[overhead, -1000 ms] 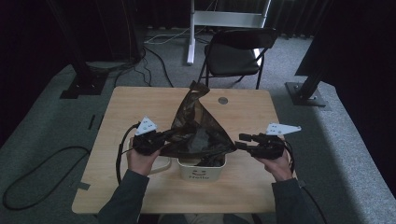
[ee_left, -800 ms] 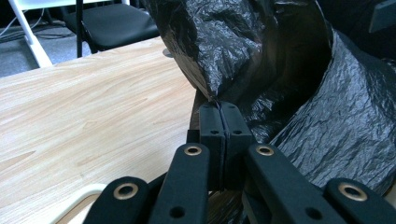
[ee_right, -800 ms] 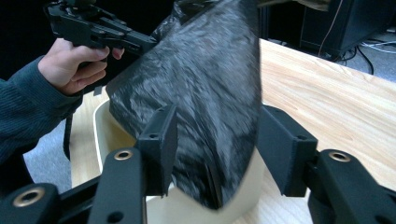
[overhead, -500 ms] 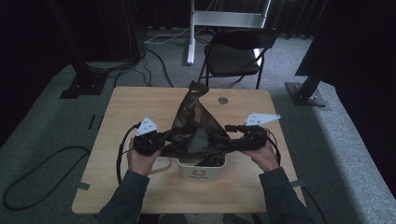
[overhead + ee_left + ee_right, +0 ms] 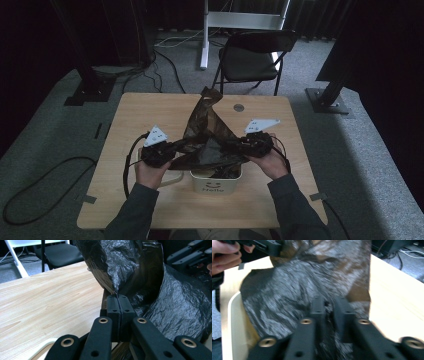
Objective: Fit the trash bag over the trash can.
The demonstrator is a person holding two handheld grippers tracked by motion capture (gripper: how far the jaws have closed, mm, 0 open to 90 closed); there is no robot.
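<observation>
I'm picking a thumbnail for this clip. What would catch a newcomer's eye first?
The crumpled black plastic bag at the middle of the wooden table, stretched between the left gripper and the right gripper, whose jaws have just been closing on it. Below it, at the near edge, sits a white bin with a smiley face and "Hello".

Bag [image 5: 130,267] between the left gripper's [image 5: 117,305] jaws: thin black plastic film, crinkled, semi-glossy, translucent brown where light passes. Jaw pads matt black plastic, brass-look rivets behind them. Table [image 5: 45,297] left of those jaws: light wood grain, smooth satin finish. Bin [image 5: 216,183] under the bag: smooth matt cream plastic.
</observation>
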